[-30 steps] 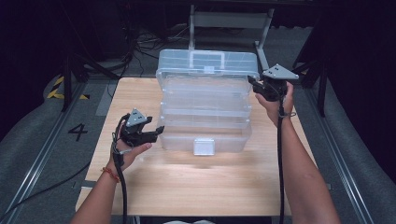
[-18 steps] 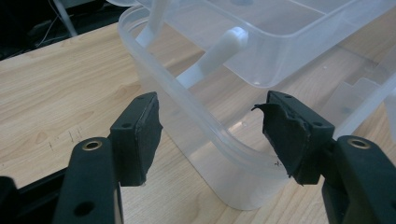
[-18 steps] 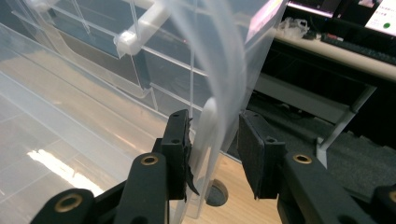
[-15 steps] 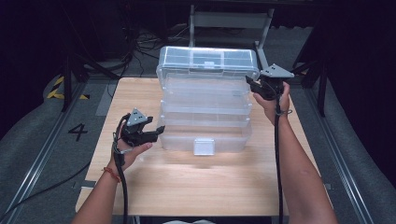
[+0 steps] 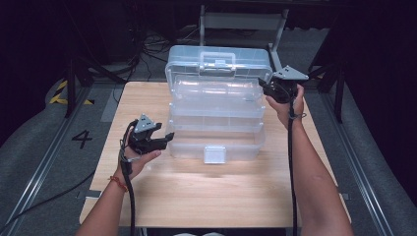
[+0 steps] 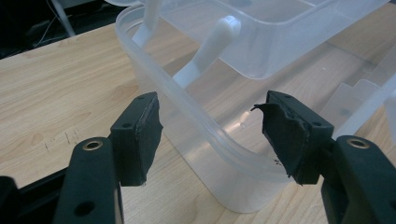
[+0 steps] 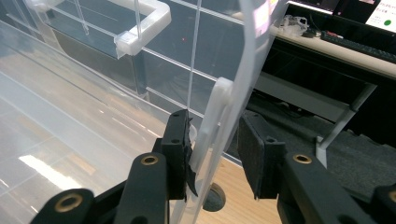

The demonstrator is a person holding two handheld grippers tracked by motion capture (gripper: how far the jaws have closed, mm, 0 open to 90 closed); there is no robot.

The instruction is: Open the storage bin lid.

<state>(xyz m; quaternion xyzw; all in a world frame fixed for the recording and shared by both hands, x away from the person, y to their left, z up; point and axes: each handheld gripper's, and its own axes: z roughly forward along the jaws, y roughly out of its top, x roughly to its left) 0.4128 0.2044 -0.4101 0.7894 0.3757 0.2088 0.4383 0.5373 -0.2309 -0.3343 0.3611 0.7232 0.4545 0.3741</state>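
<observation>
Standing on the wooden bench [image 5: 206,191], a clear plastic tiered box [image 5: 216,118] sits near the far middle, its lid [image 5: 219,64] raised upright at the back with a handle [image 5: 216,60] on its face. The trays step down toward the person, and a white latch [image 5: 215,154] hangs at the front of the bottom tub.

The left tongs [image 5: 164,140] sit at the tub's left front corner, jaws apart, straddling the tub's rim [image 6: 196,116] without touching it. The right tongs [image 5: 263,87] reach the lid's right edge; the jaws stand on either side of the lid's wall and a white hinge arm [image 7: 212,121], one pad touching, the other apart from it.
</observation>
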